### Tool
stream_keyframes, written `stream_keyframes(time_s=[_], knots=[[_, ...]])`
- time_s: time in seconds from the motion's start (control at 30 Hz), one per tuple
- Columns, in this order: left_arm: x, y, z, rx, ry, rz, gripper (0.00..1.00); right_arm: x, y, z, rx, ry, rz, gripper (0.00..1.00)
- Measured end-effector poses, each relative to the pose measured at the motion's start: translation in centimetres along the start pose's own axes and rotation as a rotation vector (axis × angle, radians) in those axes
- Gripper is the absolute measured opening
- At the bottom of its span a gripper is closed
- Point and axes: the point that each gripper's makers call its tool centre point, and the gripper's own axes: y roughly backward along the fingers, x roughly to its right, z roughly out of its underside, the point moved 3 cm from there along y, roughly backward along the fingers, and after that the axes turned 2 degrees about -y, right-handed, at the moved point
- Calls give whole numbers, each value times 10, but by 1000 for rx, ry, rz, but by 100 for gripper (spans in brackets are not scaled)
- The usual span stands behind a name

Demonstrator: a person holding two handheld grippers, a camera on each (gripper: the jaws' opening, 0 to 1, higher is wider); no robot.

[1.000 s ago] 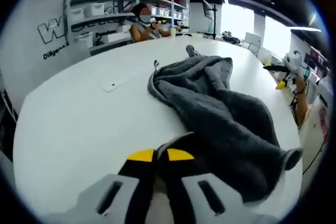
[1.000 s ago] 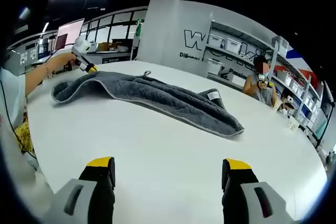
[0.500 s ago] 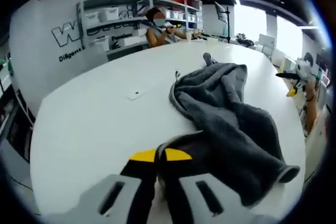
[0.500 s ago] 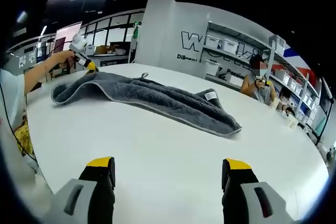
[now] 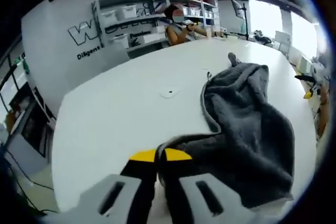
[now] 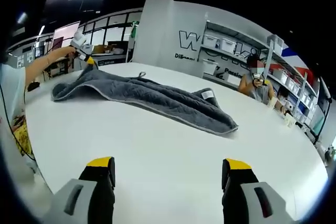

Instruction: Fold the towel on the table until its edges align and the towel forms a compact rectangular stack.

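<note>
Right gripper view, grey towel rumpled, stretched long across table

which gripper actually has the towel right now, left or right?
The left gripper: its jaws are closed together on a gray towel edge. The right gripper has jaws wide apart over bare white table, short of the towel.

Dark grey towel with paler grey edging, white table, yellow-tipped black fingers
</note>
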Motion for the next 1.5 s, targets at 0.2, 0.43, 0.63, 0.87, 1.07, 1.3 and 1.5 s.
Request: stream_keyframes(time_s=[0.2, 0.43, 0.63, 0.87, 1.07, 1.3, 1.5], knots=[[-28, -1, 0, -21, -9, -64, 5, 0, 0, 0, -8, 2, 6, 87], [-53, -8, 1, -48, -12, -96, 5, 3, 4, -3, -5, -4, 33, 87], [-77, -23, 0, -74, -20, -135, 5, 2, 3, -2, -18, -10, 43, 88], [-82, -55, 4, -136, -51, -159, 5, -9, -1, -1, -31, -12, 19, 88], [-88, -66, 0, -122, -33, -183, 5, -17, -3, -2, -31, -7, -15, 89], [-98, -75, -1, -119, -6, -204, 5, -17, -2, -3, -26, -15, -10, 89], [-107, -79, 1, -117, 31, -229, 6, -12, 4, 1, -24, -27, 8, 89]])
